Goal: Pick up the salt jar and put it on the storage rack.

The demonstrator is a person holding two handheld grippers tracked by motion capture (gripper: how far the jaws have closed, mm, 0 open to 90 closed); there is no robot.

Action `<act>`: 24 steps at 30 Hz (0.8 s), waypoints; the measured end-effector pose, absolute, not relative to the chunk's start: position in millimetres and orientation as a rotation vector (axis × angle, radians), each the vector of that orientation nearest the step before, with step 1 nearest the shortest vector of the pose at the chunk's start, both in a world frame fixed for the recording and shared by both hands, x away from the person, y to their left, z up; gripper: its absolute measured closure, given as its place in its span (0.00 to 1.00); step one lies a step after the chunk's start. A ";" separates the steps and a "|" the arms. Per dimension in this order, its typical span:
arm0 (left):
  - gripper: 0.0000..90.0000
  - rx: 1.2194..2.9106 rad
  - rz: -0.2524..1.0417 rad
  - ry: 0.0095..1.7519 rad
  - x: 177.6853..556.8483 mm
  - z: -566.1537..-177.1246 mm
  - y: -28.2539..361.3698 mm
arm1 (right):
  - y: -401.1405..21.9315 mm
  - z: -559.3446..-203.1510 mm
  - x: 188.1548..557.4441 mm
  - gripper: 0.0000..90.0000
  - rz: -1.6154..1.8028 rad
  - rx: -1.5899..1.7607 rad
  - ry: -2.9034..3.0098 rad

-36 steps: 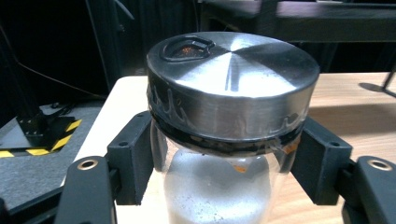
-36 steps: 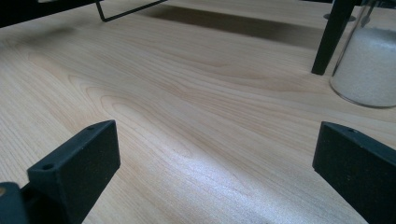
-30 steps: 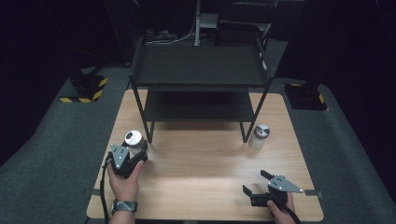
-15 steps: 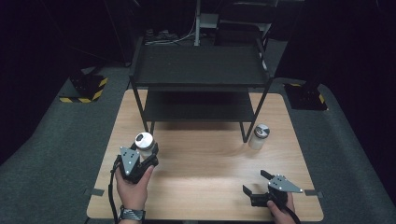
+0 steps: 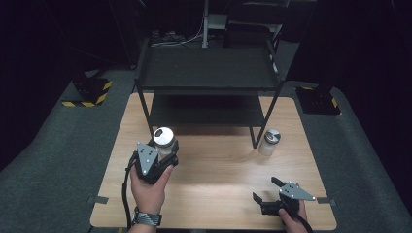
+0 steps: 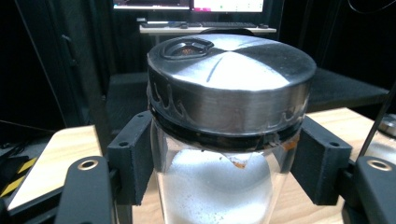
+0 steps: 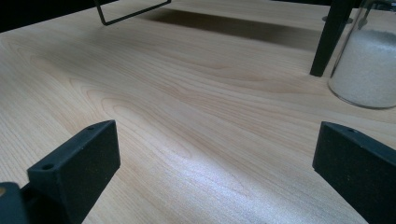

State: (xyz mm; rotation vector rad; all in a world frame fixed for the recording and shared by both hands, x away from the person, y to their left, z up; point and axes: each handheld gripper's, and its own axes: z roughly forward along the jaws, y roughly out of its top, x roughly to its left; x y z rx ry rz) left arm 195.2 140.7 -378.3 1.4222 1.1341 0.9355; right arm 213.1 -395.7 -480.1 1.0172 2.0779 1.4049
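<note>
The left gripper (image 5: 163, 154) clamped a steel-lidded shaker (image 6: 229, 116) just under its cap, upright and lifted, with the black shelf rack (image 5: 206, 73) at twelve o'clock, nearer this hand. The right gripper (image 5: 272, 191) sat spread and empty at five o'clock on the wooden table (image 5: 218, 170); a second shaker (image 5: 269, 141) stood at its twelve, beside a rack leg, dark room around.

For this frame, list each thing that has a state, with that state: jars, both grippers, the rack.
Left gripper: shut on the left jar, fingers on the glass just under the lid.
Left jar: upright, metal lid on, white granules inside.
Right jar: upright on the table by the rack's leg, lid on, ungripped.
Right gripper: open, low over bare table.
Shelf rack: standing, shelves bare.
</note>
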 end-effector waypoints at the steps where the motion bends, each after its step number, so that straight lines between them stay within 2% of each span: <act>1: 0.35 1.422 0.935 1.134 195.2 -378.3 140.7 | -395.6 -480.2 213.0 0.01 1.405 1.018 2.077; 9: 0.35 1.430 0.959 1.088 199.6 -346.6 126.4 | -397.2 -480.4 213.2 0.00 1.410 1.020 2.077; 24: 0.35 1.382 0.984 1.043 205.9 -301.3 122.4 | -398.7 -480.7 213.4 0.00 1.415 1.022 2.075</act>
